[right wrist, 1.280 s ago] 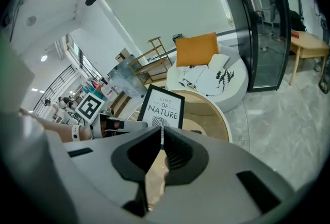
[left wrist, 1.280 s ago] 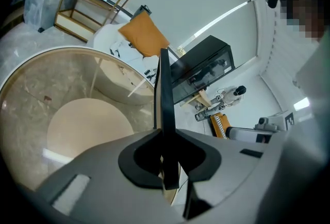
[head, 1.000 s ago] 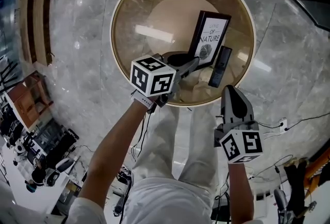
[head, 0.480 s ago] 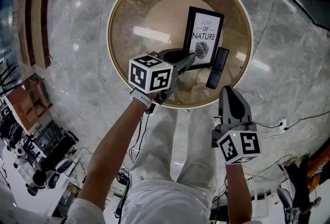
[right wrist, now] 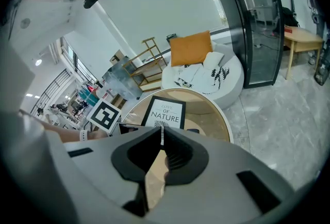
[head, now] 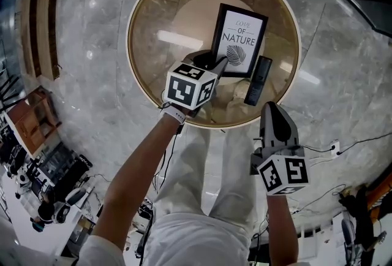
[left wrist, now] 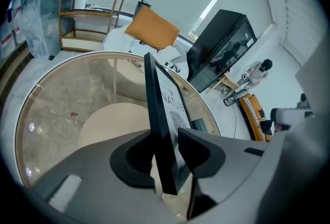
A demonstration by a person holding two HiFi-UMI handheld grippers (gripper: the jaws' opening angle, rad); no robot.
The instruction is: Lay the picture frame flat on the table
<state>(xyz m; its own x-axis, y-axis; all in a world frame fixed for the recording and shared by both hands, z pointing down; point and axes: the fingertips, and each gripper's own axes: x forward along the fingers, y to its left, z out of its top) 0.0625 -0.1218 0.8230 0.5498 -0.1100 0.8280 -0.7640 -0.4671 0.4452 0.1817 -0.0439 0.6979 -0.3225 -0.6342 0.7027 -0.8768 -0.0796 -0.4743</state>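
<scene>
Glass is what my work rests on: a round surface with a pale rim, and a marble floor shows around it. The picture frame is black, with a white print that reads "LOVE OF NATURE". It sits a little right of the middle of the surface, and its printed face turns up toward the head view. I cannot tell whether its back rests fully on the glass.

My left gripper reaches in from the near edge to the near left corner of the frame. In the left gripper view the thick edge of the frame stands between my jaws. These jaws have just been opening. They are now apart around the frame, and they do not seem to press on it.

A black remote control lies just beside the right side of the frame, toward the near edge. I cannot tell if the two touch.

My right gripper hangs over the near edge of the surface, apart from the frame and from the remote control. In the right gripper view its jaws are together, with nothing between them, and the frame shows beyond them.
</scene>
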